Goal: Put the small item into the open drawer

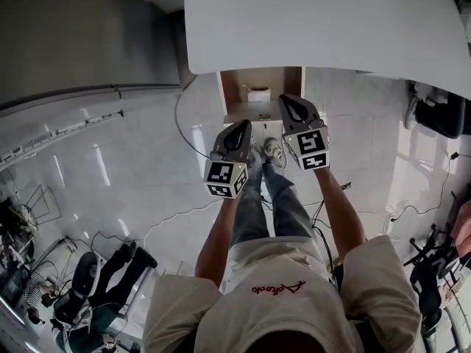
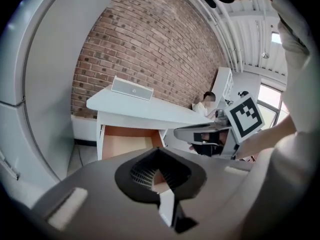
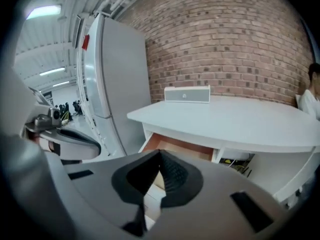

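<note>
The white desk (image 1: pixel 324 20) has its wooden drawer (image 1: pixel 259 87) pulled open toward me. A small white item (image 1: pixel 258 94) lies inside it near the back. My left gripper (image 1: pixel 243 127) hangs just in front of the drawer, shut, with nothing between its pads. My right gripper (image 1: pixel 286 101) is beside it, tip over the drawer's front right corner, also shut and empty. The drawer (image 2: pixel 125 140) shows beyond the closed jaws in the left gripper view. It shows again in the right gripper view as an orange-brown drawer (image 3: pixel 175 145) under the desk top.
A white speaker bar (image 3: pixel 187 94) sits on the desk against the brick wall. A tall grey refrigerator (image 3: pixel 107 79) stands left of the desk. Cables (image 1: pixel 184 134) trail over the glossy floor. A seated person (image 1: pixel 110 274) is at lower left, office chairs (image 1: pixel 434 271) at right.
</note>
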The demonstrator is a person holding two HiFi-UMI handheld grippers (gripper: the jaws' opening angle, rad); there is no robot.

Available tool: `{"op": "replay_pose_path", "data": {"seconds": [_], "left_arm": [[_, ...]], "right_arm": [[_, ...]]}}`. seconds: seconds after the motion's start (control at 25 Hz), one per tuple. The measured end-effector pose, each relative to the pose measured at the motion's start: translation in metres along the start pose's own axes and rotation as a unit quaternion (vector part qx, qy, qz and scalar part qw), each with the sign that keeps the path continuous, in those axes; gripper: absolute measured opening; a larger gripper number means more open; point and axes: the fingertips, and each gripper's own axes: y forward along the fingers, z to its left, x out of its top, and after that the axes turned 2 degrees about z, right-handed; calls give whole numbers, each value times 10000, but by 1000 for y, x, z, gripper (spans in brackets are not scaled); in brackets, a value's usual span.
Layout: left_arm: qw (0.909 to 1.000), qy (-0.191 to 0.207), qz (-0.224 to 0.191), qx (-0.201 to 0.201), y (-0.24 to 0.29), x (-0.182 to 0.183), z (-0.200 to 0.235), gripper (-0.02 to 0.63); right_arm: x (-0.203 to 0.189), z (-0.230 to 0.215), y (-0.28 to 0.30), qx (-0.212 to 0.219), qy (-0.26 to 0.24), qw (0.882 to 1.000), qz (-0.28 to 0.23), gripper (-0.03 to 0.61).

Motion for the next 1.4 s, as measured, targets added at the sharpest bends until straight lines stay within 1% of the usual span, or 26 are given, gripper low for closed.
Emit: {"op": "replay_pose_path", "data": {"seconds": [0.24,0.44,0.56,0.72,0.88,1.0,1.16,1.4], "left_arm": [[9994,254,-223,48,-19,51,-20,9],[9978,461,-470,113,-35,96,-37,9],[9961,663,-552,166,-48,119,-42,9],[9942,734,-714,317,-63,144,-42,9],[9908,901,-915,418,-75,172,-43,9],[9867,1035,-1140,520,-85,195,-41,9],[9832,1072,-1339,632,-107,209,-47,9],[9776,1216,-1580,678,-122,233,-57,9]], "right_arm": [[41,2,-55,-251,139,9989,-366,12],[66,-2,-93,-467,49,9978,-457,12],[82,-4,-109,-604,19,9969,-512,12],[104,-11,-127,-735,116,9951,-658,12],[134,-15,-138,-795,-38,9930,-873,12],[159,-19,-147,-847,-139,9898,-1135,12],[173,-12,-170,-867,-219,9878,-1276,12],[187,-11,-190,-881,-248,9856,-1419,12]]}}
